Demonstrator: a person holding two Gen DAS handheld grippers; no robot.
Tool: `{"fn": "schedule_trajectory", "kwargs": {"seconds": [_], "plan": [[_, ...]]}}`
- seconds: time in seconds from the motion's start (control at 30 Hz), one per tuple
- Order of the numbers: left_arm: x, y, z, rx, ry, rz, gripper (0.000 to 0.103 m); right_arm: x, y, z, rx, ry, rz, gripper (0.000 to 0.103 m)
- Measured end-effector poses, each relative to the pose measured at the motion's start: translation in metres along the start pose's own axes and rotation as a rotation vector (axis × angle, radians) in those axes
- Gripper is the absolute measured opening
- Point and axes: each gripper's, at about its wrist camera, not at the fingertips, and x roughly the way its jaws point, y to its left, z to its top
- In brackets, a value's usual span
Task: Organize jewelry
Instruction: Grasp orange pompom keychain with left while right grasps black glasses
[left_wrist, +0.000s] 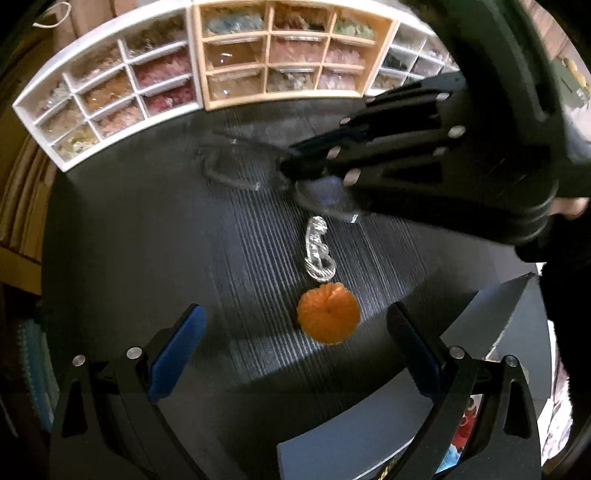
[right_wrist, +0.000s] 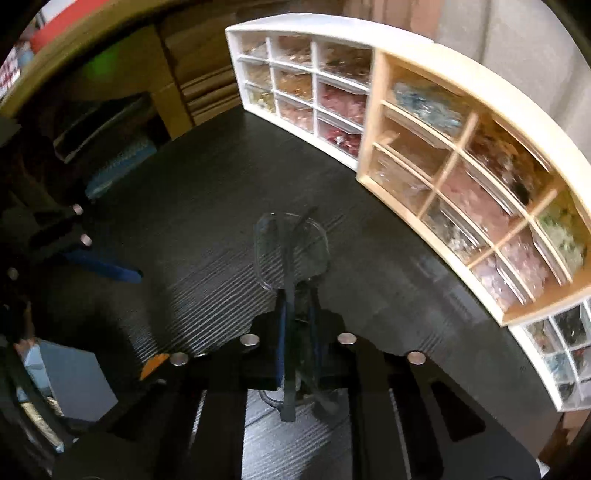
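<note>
A pair of clear-lensed eyeglasses (left_wrist: 236, 162) with a dark frame is held just above the dark table. My right gripper (right_wrist: 297, 295) is shut on the eyeglasses (right_wrist: 291, 240) at the bridge, lenses pointing away; it shows in the left wrist view (left_wrist: 295, 166) coming in from the right. My left gripper (left_wrist: 295, 325) is open and empty, low over the table's near side. A clear glass figurine (left_wrist: 318, 248) lies between the grippers, with a peeled orange (left_wrist: 328, 313) just in front of it.
Drawer organisers full of jewelry stand along the table's far edge: a white one (left_wrist: 107, 96), a wooden one (left_wrist: 288, 51) and another white one (right_wrist: 561, 350). A grey panel (left_wrist: 476, 332) lies at the table's near right. Boxes and shelves stand off the left edge.
</note>
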Motion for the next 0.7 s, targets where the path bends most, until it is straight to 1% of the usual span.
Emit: {"fn": "schedule_trajectory", "kwargs": {"seconds": [0.07, 0.13, 0.2, 0.27, 0.33, 0.37, 0.4, 0.43, 0.47, 0.5, 0.57, 0.7], "plan": [[0.0, -0.002, 0.001, 0.006, 0.002, 0.008, 0.095, 0.002, 0.001, -0.002, -0.004, 0.007, -0.011, 0.006], [0.002, -0.003, 0.002, 0.01, 0.015, 0.012, 0.095, 0.002, -0.002, -0.004, 0.012, 0.003, 0.007, 0.006], [0.007, -0.003, 0.004, 0.019, 0.054, 0.036, 0.094, 0.002, -0.005, -0.004, 0.046, 0.002, 0.0, 0.006], [0.013, -0.004, 0.007, 0.024, 0.087, 0.036, 0.09, 0.002, -0.011, -0.004, 0.09, 0.002, -0.001, 0.006], [0.018, -0.001, 0.009, 0.006, 0.11, 0.022, 0.085, 0.002, -0.012, -0.004, 0.091, -0.001, -0.007, 0.005], [0.018, -0.002, 0.01, 0.015, 0.112, 0.042, 0.079, 0.001, -0.012, -0.004, 0.088, -0.006, -0.009, 0.005], [0.019, -0.004, 0.01, 0.033, 0.116, 0.073, 0.07, 0.0, -0.012, -0.004, 0.088, -0.012, -0.011, 0.005], [0.019, -0.006, 0.01, 0.049, 0.118, 0.101, 0.064, -0.001, -0.012, -0.004, 0.09, -0.016, -0.015, 0.005], [0.018, -0.008, 0.01, 0.064, 0.112, 0.134, 0.051, -0.001, -0.012, -0.005, 0.096, -0.019, -0.021, 0.005], [0.016, -0.008, 0.011, 0.061, 0.101, 0.127, 0.032, -0.004, -0.013, -0.006, 0.101, -0.023, -0.023, 0.005], [0.014, -0.006, 0.011, 0.049, 0.098, 0.117, 0.032, -0.008, -0.015, -0.008, 0.106, -0.033, -0.028, 0.005], [0.012, -0.009, 0.008, 0.061, 0.092, 0.133, 0.031, -0.016, -0.017, -0.01, 0.124, -0.058, -0.04, 0.005]]}}
